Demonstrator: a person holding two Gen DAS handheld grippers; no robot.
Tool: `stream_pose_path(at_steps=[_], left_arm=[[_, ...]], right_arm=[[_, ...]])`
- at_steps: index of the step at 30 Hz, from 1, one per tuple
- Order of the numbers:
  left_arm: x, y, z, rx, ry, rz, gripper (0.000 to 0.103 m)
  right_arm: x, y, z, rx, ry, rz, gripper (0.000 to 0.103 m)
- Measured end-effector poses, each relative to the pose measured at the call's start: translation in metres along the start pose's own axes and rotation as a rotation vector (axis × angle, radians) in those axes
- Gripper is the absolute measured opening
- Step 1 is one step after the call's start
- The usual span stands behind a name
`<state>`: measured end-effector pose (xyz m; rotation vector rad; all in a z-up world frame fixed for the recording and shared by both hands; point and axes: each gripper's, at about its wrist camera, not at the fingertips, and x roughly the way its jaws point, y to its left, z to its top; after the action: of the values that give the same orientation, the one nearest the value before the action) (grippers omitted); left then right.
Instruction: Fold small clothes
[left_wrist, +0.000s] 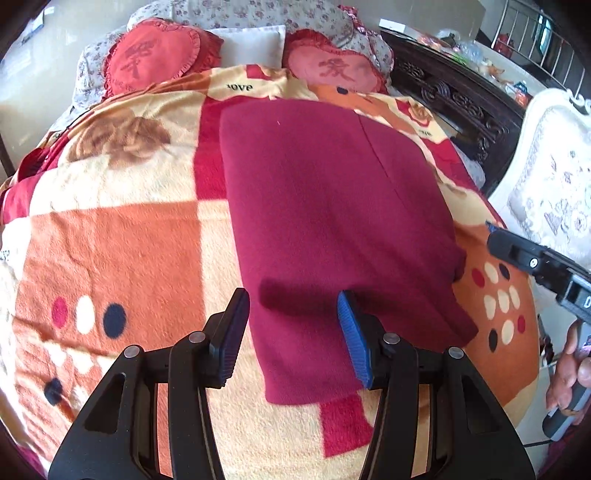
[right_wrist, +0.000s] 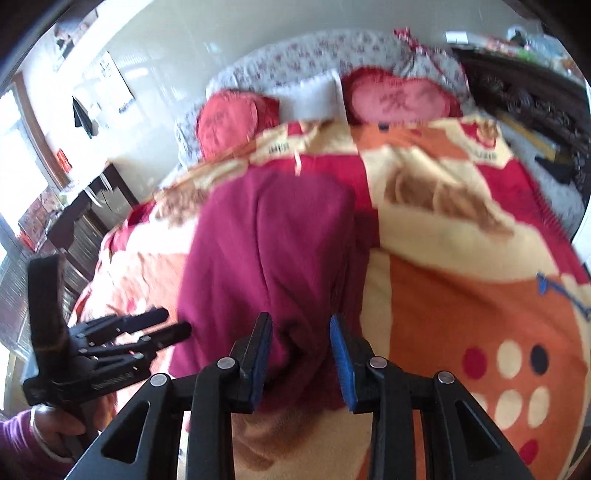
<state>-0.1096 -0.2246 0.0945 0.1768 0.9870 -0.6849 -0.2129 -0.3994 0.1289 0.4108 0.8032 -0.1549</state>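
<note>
Black left gripper (left_wrist: 293, 332) nearest, jaws apart, nothing held, poised above near end of maroon garment (left_wrist: 332, 221). Right gripper (right_wrist: 301, 363) likewise spread, empty, over garment's near right edge; view blurred. Garment flat, folded lengthwise, on orange-red patterned blanket (left_wrist: 110, 240). Beyond: two red heart cushions (left_wrist: 155, 59), white pillow (left_wrist: 255, 46) between, floral bedding behind.
</note>
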Motion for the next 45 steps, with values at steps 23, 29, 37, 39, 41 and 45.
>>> stream_pose_path(at_steps=[23,29,37,39,41,45], left_arm=[[0.026,-0.007,0.014,0.005,0.028,0.002,0.063],[0.025,-0.006,0.014,-0.002,0.029,-0.006,0.063],[0.017,0.016,0.02,-0.072,0.029,-0.135,0.064],[0.017,0.031,0.024,-0.124,0.034,-0.199,0.072],[0.023,0.045,0.027,-0.184,0.041,-0.263,0.077],[0.042,0.054,0.032,-0.238,0.077,-0.314,0.078]], right_arm=[[0.117,-0.021,0.092,-0.001,0.06,-0.049,0.031],[0.068,0.001,0.059,-0.044,0.039,-0.015,0.033],[0.079,-0.015,0.031,-0.045,0.052,-0.053,0.056],[0.07,-0.025,0.032,-0.005,0.027,-0.014,0.069],[0.065,-0.04,0.029,0.064,0.012,0.026,0.072],[0.078,-0.069,0.021,0.208,0.05,0.159,0.072]])
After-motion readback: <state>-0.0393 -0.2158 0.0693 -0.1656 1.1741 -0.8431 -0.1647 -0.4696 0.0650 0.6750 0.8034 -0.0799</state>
